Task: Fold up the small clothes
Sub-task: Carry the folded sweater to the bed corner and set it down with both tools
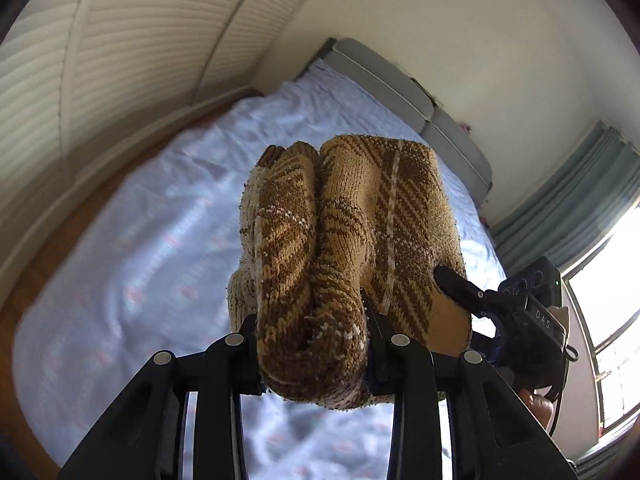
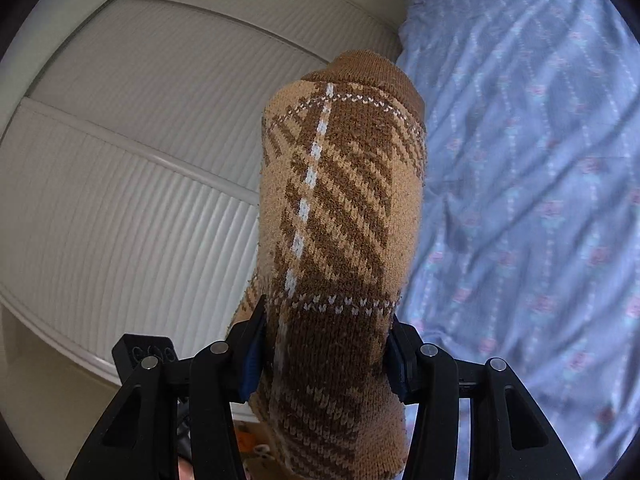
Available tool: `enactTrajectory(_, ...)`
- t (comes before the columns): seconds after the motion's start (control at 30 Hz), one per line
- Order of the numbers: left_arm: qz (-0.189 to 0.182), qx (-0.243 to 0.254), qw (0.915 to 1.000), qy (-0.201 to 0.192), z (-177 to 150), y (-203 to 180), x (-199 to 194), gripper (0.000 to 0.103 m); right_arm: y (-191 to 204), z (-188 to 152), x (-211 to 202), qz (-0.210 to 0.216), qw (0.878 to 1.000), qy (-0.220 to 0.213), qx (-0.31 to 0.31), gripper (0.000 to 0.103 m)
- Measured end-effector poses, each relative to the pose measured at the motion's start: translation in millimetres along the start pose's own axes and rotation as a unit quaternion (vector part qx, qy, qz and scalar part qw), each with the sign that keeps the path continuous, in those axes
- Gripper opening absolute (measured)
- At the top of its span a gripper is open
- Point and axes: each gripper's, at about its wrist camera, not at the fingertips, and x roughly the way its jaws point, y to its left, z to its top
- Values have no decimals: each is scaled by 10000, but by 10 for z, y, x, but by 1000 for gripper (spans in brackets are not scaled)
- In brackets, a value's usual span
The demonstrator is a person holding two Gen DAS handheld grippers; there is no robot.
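left claw (image 1: 312, 344): both jaws pressed against the sides of a bunched, doubled-over fold of the sock (image 1: 344, 248), clamped on it at 6 o'clock of the left wrist view.
right claw (image 2: 326, 364): jaws clamped on one end of the same knit, blue pads (image 2: 253, 364) squeezed into its sides at 6 o'clock of the right wrist view; in the left wrist view this claw (image 1: 452, 284) enters from 4 o'clock, one black finger lying on the sock's right face.
sock: tan and brown plaid knit with thin white lines; held off the bed between the two claws. in the left wrist view it rises from 6 o'clock toward the centre in two rounded lobes; in the right wrist view it stands from 6 o'clock toward 12 o'clock, its plain brown cuff (image 2: 372, 74) at the far end.
bed (image 1: 140, 240): pale blue sheet with small pink motifs, wrinkled, below and behind the sock; fills 7 to 12 o'clock of the left wrist view and 1 to 5 o'clock of the right wrist view.
headboard (image 1: 404, 92): grey padded, at 1 o'clock beyond the sheet.
wardrobe doors (image 2: 132, 168): cream louvred panels, 8 to 12 o'clock.
curtain (image 1: 576, 196): grey-green, 3 o'clock.
window (image 1: 612, 300): bright, 4 o'clock, beside the curtain.
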Motion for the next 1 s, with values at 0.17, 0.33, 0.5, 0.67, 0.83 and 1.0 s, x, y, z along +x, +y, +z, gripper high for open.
enactTrajectory(0.17,102,-5,9999,-85,302,701,179,33,28,-42,711,-18,9999,-146,47,50)
enactTrajectory(0.33,211,-229,9992,267,254,1265,710,33,-366,-185,1267,-424,9973,-97,584,50)
enactTrajectory(0.5,127,-138,9995,249,-53,1492,844,37,-719,-359,1346,-702,9951,36,693,55)
enactTrajectory(0.67,148,-204,9997,12,-180,1584,797,51,-428,-306,1380,-1301,9908,208,-320,68)
enactTrajectory(0.83,689,376,9965,-292,-176,1326,621,51,233,-195,1573,-1763,9713,127,-1589,68)
enactTrajectory(1.0,1149,844,9854,-935,-236,964,259,59,679,-258,1508,-1726,9360,-121,-3064,79)
